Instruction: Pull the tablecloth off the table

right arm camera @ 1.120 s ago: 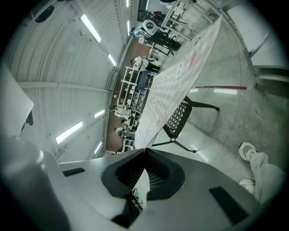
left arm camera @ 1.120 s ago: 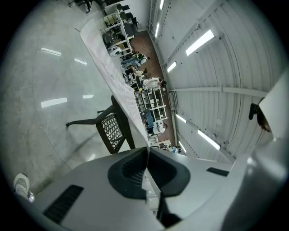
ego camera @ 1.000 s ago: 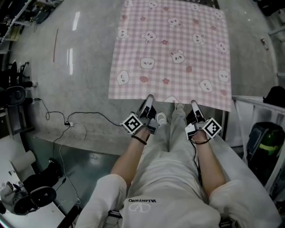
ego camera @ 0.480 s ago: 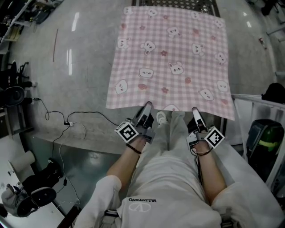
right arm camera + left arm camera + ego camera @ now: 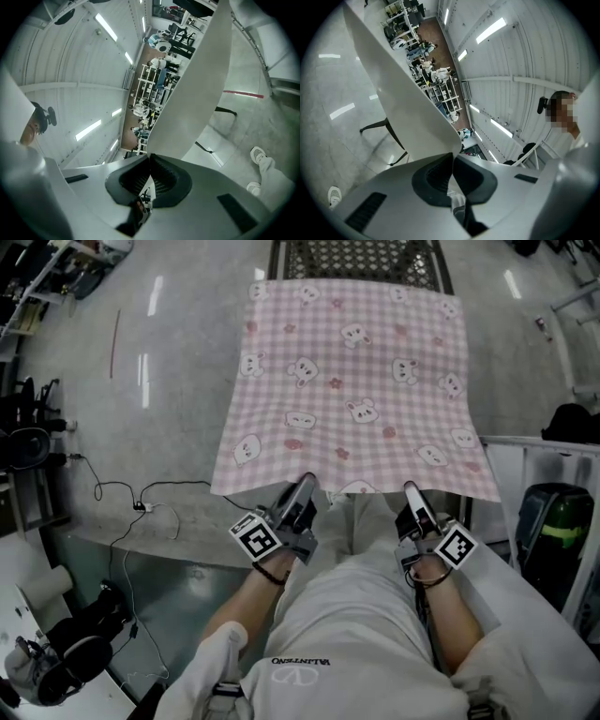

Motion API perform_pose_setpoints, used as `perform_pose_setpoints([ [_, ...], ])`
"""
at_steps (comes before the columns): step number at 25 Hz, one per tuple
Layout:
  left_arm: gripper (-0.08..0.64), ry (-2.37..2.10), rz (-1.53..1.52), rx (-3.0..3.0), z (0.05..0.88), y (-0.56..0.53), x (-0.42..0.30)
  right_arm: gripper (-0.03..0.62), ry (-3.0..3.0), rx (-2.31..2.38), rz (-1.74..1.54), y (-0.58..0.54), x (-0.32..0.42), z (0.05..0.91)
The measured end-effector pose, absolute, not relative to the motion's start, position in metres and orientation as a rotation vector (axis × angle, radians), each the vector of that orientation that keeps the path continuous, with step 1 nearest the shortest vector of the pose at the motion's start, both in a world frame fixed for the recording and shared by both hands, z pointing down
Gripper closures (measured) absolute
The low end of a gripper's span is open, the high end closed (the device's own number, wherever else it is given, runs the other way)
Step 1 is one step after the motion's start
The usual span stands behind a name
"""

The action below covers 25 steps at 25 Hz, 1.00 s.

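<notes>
Most of the head view is grey polished floor point(image 5: 159, 427), spreading round the cloth on every side. Pink-checked and printed with small animal faces and flowers, the cloth point(image 5: 352, 390) stretches from the table towards the person, its near hem lifted off the floor. Past the cloth's far edge, a strip of the black mesh table point(image 5: 356, 259) shows bare. All else of it is under the cloth or cut off by the frame's top. On the cloth's near side, white trousers point(image 5: 356, 634) carry the word VALENTINO, seen upside down.

At the cloth's near hem the left gripper point(image 5: 306, 484) is clamped left of the middle. The right gripper point(image 5: 411, 491) is clamped on the same hem, nearer the cloth's right corner. In each gripper view the dark ribbed pads point(image 5: 433, 176) press together with the pale sheet pinched between them. The cubes point(image 5: 255, 538) sit just this side of the cloth. A thin black cable point(image 5: 178, 486) trails on the floor off the cloth's near left corner.

Compared with a second ago, the cloth has slid towards the person, so far more mesh lies uncovered. Both grippers have drawn closer to the waist. The shoes, plain below the cloth's hem then, are now mostly hidden behind it in the head view, as are the gripper tips.
</notes>
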<state>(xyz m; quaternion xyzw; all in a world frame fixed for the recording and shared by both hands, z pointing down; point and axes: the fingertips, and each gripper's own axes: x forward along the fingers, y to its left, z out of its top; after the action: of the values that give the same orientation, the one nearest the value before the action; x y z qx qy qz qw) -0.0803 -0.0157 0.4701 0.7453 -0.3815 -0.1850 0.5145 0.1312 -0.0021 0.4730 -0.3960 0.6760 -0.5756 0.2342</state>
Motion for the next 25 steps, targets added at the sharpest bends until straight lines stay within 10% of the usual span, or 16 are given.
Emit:
perform_pose_setpoints([
  [25, 0.557, -0.807, -0.452, 1.872, 0.355, 0.022, -0.074, 0.581, 1.947, -0.966, -1.438, 0.023, 0.13, 0.359],
])
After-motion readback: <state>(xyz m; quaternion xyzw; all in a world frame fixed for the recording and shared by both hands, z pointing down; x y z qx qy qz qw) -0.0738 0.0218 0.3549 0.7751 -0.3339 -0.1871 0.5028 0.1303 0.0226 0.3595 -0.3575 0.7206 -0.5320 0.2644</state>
